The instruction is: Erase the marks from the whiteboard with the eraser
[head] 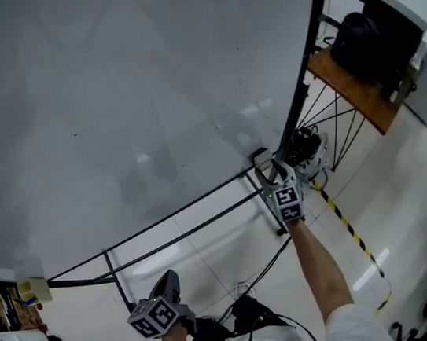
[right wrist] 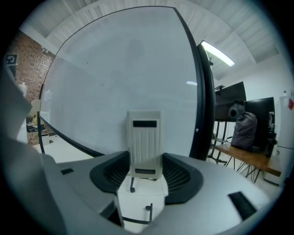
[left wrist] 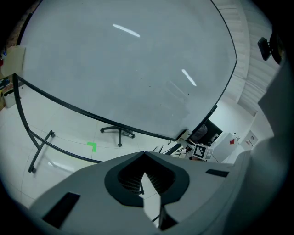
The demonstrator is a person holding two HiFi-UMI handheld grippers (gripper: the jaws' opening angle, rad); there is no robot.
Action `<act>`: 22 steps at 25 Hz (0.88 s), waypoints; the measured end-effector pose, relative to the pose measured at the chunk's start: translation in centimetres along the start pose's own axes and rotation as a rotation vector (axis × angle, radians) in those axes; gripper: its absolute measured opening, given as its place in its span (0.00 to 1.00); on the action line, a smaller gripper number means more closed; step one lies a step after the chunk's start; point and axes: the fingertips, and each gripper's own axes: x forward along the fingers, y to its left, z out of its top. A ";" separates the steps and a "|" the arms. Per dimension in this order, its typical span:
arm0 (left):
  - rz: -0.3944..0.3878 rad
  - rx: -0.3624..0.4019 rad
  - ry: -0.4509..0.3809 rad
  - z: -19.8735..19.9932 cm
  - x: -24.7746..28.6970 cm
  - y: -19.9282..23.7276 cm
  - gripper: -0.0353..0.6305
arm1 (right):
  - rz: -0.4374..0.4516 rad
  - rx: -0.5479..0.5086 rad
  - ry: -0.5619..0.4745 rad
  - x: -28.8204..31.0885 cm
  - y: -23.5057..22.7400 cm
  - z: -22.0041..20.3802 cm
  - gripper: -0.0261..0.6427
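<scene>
Whiteboard point(head: 108, 102) looks pretty much clean already (faint smudges at most). Right gripper point(head: 274, 172) is clamped on the eraser point(right wrist: 144, 142) by the board's near right corner. Left gripper point(left wrist: 144, 156) hangs low, jaws together, empty.

Head camera looks down; all views share whiteboard point(head: 122, 92).

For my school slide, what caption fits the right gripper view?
The right gripper holds the eraser in front of the whiteboard.
</scene>
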 end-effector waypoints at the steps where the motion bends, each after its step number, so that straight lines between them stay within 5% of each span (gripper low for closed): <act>1: 0.009 -0.001 0.002 0.0 -0.1 0.0 0.03 | -0.007 0.005 -0.003 0.0 -1.0 -0.2 0.42; 8: 0.075 -0.006 0.007 -1.4 -1.8 1.8 0.03 | -0.069 0.058 -0.003 -0.1 -7.5 -1.4 0.42; 15: 0.117 -0.004 -0.039 -0.4 -3.9 5.3 0.03 | -0.086 0.139 -0.088 -2.8 -8.8 -0.4 0.41; 22: 0.172 -0.069 -0.163 -0.7 -10.0 11.3 0.03 | -0.064 0.544 -0.112 -6.9 -2.6 -4.0 0.41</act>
